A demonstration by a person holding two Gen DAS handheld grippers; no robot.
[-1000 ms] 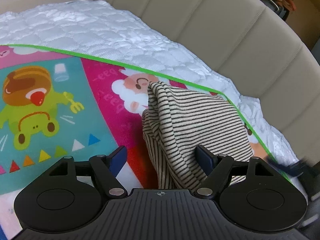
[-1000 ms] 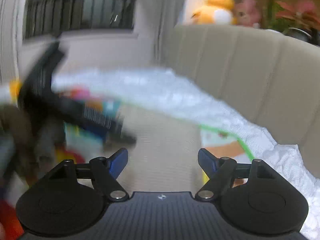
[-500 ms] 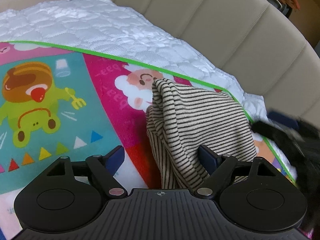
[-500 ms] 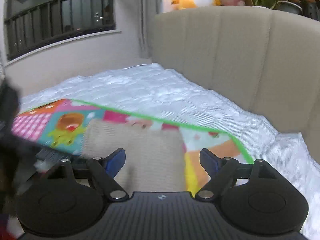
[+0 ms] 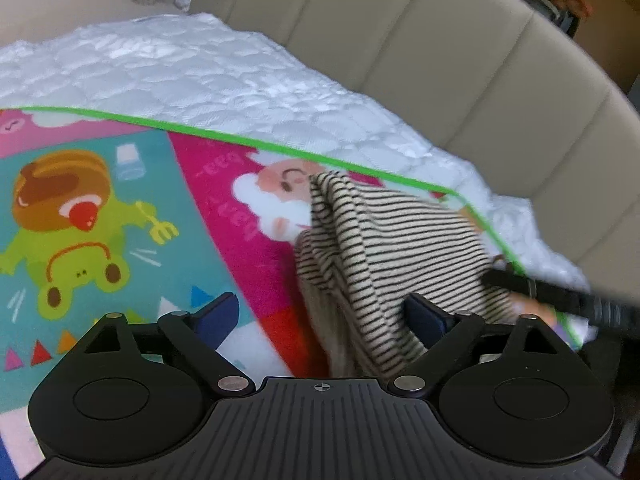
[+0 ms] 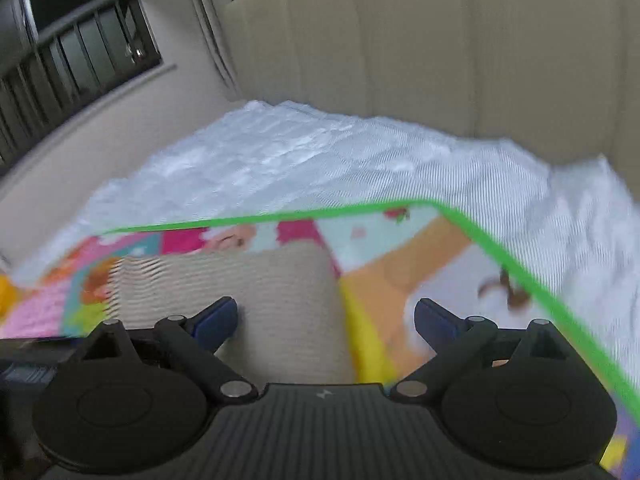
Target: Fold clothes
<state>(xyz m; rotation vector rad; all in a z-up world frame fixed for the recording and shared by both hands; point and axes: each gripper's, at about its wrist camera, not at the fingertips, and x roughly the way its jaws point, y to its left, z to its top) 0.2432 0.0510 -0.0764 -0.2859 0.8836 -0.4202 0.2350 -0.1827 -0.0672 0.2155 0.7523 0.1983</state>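
A: While the left gripper (image 5: 324, 316) hangs w/ jaws spread, where's the striped top (image 5: 392, 240)?

B: Bunched on the play mat (image 5: 120, 208), near its corner. Right gripper (image 6: 326, 318) jaws spread too. Soft, floppy knit, I'd pinch an edge.

Black-and-cream striped garment (image 5: 400, 236), green-edged multicoloured mat (image 5: 120, 208)

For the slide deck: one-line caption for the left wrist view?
Open left gripper over a striped garment bunched on a cartoon play mat.
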